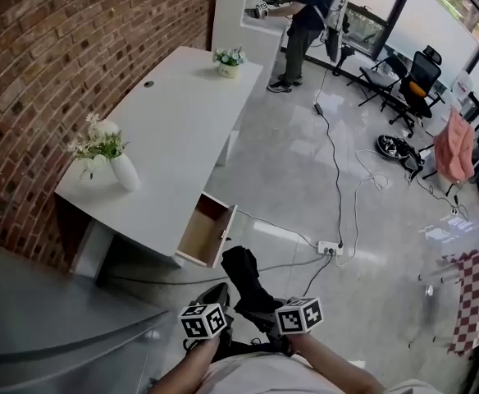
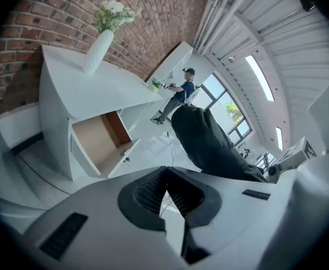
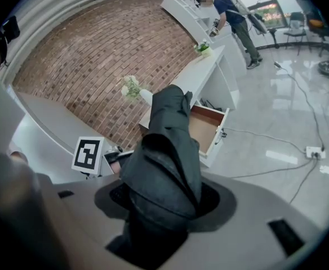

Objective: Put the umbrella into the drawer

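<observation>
In front of the white desk [image 1: 174, 130], off its near end: folded black umbrella [image 3: 170, 128], clenched low on its body in the right gripper [image 3: 164, 201], jaws closed against the dark fabric on both sides. Free end of the umbrella pointed toward the desk, near the front panel of the drawer [image 1: 207, 230] but apart from it and outside it.

Under the desk's near end: the drawer, pulled out; white front panel, tan wooden bottom, reddish-brown side wall.

Facing the desk, just beside the right gripper: left gripper [image 2: 165, 187], jaws pressed together tip to tip and gripping no object. Umbrella passing beyond and to one side of them, not between them.

On the desk top, near end: white vase [image 1: 125, 173] with pale flowers and green sprigs, upright.

On the desk top, far end: small flower pot [image 1: 229, 66], upright.

Along the desk's long back edge: brick wall [image 1: 75, 39].

Beyond the desk's far end: person [image 1: 305, 15] in a dark top, standing at a white counter, back turned.

On the pale floor off the desk's open side: white power strip [image 1: 330, 248], with a cable [image 1: 338, 187] running from it toward the far end of the desk.

Well apart from the desk, by the windows — black office chairs [image 1: 416, 76].
</observation>
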Demonstrator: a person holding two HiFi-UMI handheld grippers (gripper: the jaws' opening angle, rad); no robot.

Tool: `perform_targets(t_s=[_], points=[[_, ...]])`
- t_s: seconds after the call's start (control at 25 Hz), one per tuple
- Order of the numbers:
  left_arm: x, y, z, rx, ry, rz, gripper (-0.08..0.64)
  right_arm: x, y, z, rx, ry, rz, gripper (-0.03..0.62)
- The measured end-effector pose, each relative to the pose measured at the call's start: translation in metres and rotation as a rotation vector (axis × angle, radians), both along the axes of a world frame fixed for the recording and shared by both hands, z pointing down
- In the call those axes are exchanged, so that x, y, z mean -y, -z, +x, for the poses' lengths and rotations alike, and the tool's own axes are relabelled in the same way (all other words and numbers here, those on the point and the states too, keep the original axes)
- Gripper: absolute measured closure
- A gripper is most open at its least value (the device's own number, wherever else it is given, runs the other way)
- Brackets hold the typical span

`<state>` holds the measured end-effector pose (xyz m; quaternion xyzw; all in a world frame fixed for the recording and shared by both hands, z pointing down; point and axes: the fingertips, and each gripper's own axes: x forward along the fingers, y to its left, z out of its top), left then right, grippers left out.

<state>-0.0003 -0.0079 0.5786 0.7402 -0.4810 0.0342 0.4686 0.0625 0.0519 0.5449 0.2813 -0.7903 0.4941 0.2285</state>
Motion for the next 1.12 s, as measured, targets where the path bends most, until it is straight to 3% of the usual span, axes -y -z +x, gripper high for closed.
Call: perform_targets(t_s=[0.2,0.48,0.76,1.12], points=[[0.038,0.006,-0.015,-0.011,0.018,0.032,0.552,0.032,-0.002,-0.015,-0.025,0.023,0.009,0.344],[0.053,0.012,-0.039,-0.001,0.074,0.041,0.552,0.062,-0.002,-0.028,-0.066,0.089,0.054,0.344],[0.059,0.005,-0.055,0.011,0.187,0.009,0.552,0.099,-0.002,-0.022,-0.080,0.160,0.083,0.344],[0.090,0.013,-0.037,0.090,0.305,0.006,0.552,0.138,-0.034,0.007,-0.141,0.395,0.077,0.344]])
